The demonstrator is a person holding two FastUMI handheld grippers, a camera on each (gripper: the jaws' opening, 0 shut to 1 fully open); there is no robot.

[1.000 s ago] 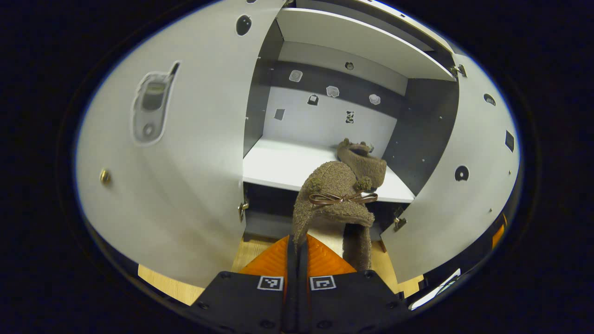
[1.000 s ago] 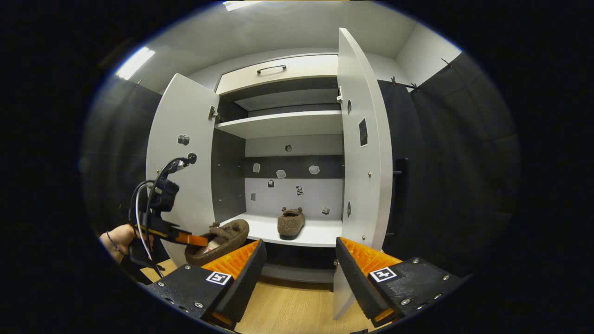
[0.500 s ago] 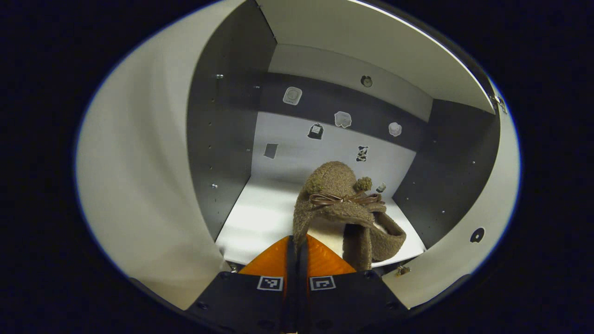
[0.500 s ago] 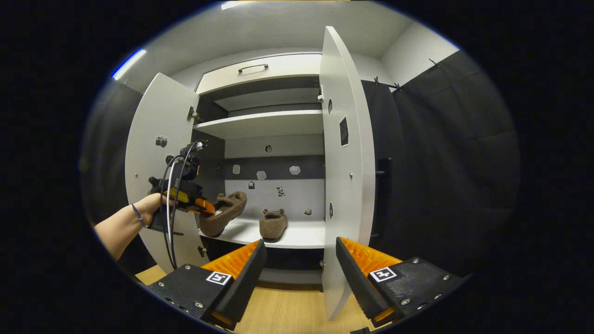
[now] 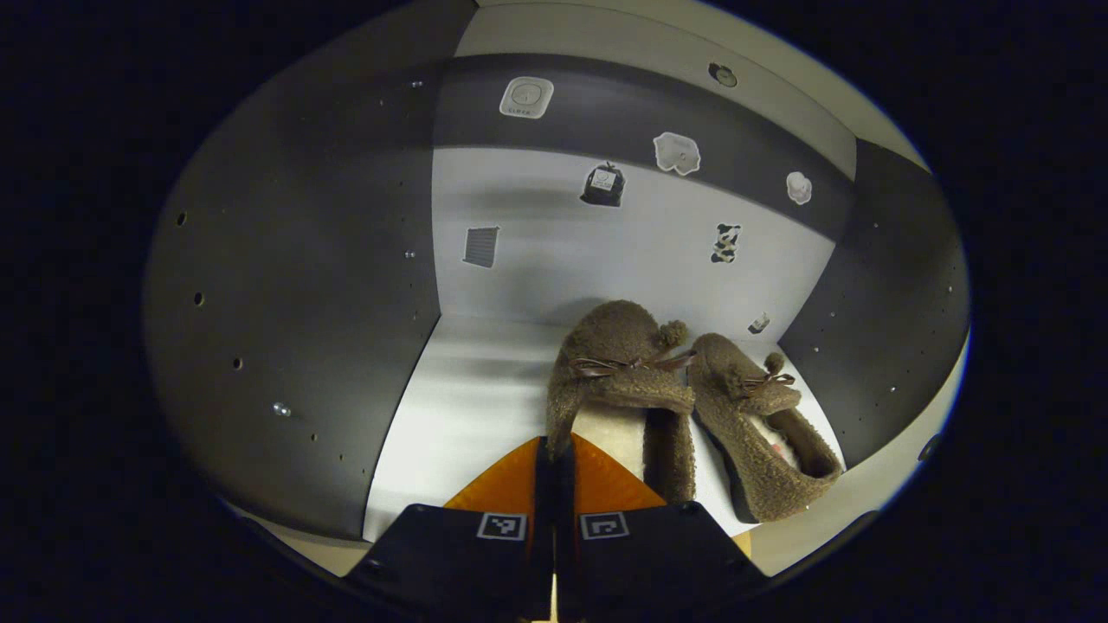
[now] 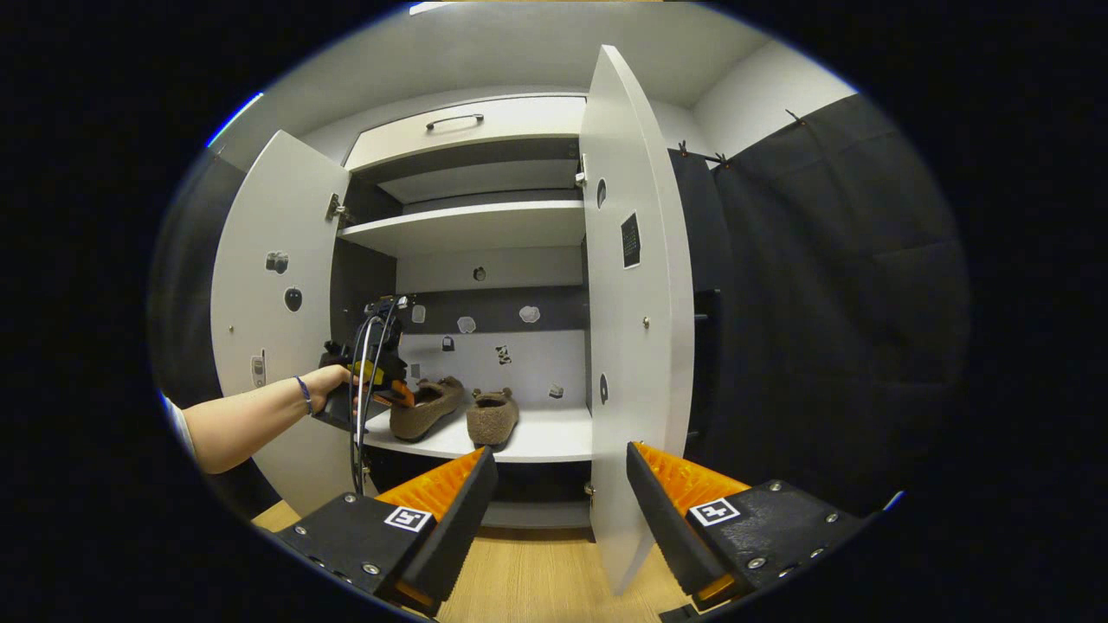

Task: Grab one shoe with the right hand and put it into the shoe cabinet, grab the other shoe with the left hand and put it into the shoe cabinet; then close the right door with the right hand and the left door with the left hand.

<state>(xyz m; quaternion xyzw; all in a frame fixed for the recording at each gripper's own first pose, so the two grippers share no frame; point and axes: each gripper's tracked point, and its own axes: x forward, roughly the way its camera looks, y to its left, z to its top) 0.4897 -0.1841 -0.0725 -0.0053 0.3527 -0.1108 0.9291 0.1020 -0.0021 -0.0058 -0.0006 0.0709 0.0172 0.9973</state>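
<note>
Gripping the heel rim of one brown fuzzy slipper (image 5: 619, 381), the left gripper (image 5: 554, 459) has its orange fingers pressed together on the fabric, holding the slipper over the cabinet's white lower shelf (image 5: 467, 407); whether the sole touches the shelf I cannot tell. The second slipper (image 5: 762, 424) lies on the shelf just beside it, toe toward the back wall, close to the dark right side panel (image 5: 892, 303). Open shelf room remains between the held slipper and the dark left side panel (image 5: 303, 285).

In the right gripper view, two slippers sit side by side, the held one (image 6: 426, 407) and the resting one (image 6: 493, 415), with bare shelf to their right. The right gripper (image 6: 558, 484) is spread wide and empty, low before the cabinet. Two doors stand open: the left door (image 6: 268, 285) and the right door (image 6: 636, 303), whose edge faces this gripper. A hand (image 6: 327, 385) holds the left gripper.
</note>
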